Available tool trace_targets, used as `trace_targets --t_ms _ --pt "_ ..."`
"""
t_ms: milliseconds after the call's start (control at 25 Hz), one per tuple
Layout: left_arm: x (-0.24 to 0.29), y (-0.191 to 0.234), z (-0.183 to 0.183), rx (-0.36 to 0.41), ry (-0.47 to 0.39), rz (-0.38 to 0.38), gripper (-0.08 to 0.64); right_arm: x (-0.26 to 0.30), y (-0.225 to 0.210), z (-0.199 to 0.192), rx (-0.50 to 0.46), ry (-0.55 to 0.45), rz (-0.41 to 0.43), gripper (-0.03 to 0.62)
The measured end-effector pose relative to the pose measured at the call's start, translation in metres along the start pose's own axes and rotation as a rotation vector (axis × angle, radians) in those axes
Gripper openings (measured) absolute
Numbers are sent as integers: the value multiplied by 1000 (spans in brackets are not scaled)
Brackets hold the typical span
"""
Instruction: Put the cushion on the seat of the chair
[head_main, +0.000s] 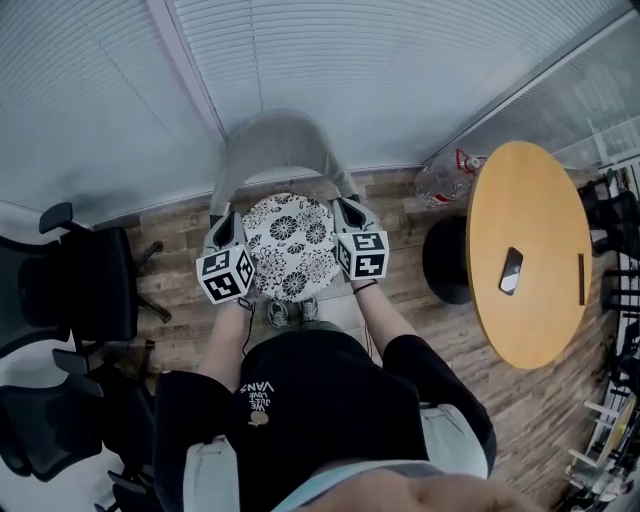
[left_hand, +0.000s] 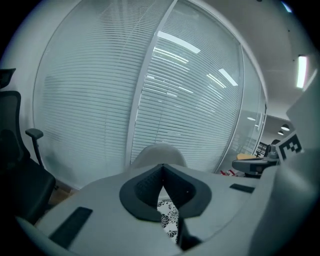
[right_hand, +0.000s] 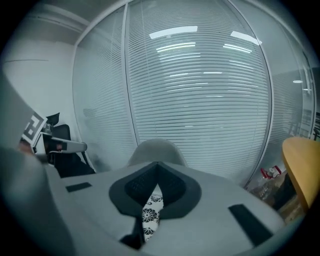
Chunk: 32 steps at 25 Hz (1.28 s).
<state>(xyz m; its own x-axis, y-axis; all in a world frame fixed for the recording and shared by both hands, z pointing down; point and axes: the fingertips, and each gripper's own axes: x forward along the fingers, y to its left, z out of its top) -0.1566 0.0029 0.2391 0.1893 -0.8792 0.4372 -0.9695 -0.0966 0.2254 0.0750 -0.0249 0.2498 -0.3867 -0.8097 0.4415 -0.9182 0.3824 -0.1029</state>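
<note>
My left gripper (head_main: 236, 224) and right gripper (head_main: 346, 214) clamp opposite cushion (head_main: 290, 245) edges over chair (head_main: 270, 145); I judge it light, soft, saggy: edge grips suit

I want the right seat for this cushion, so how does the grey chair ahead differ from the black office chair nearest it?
The grey chair is pale with a smooth rounded shell back; the black office chair is dark, with armrests and a splayed base. The grey chair stands straight ahead, the black one aside. Both stand by the blinds.
</note>
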Motion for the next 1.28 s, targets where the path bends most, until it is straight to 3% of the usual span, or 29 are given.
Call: trace_targets --t_ms 320,760,1280 --pt "-18 -7 33 2 -61 -41 11 -17 6 39 -29 -84 1 17" --pt "-22 -9 72 96 -112 -74 11 -29 2 78 -58 -173 7 17" --pt "-37 9 101 120 -143 -96 11 -40 -5 105 -101 -209 15 17"
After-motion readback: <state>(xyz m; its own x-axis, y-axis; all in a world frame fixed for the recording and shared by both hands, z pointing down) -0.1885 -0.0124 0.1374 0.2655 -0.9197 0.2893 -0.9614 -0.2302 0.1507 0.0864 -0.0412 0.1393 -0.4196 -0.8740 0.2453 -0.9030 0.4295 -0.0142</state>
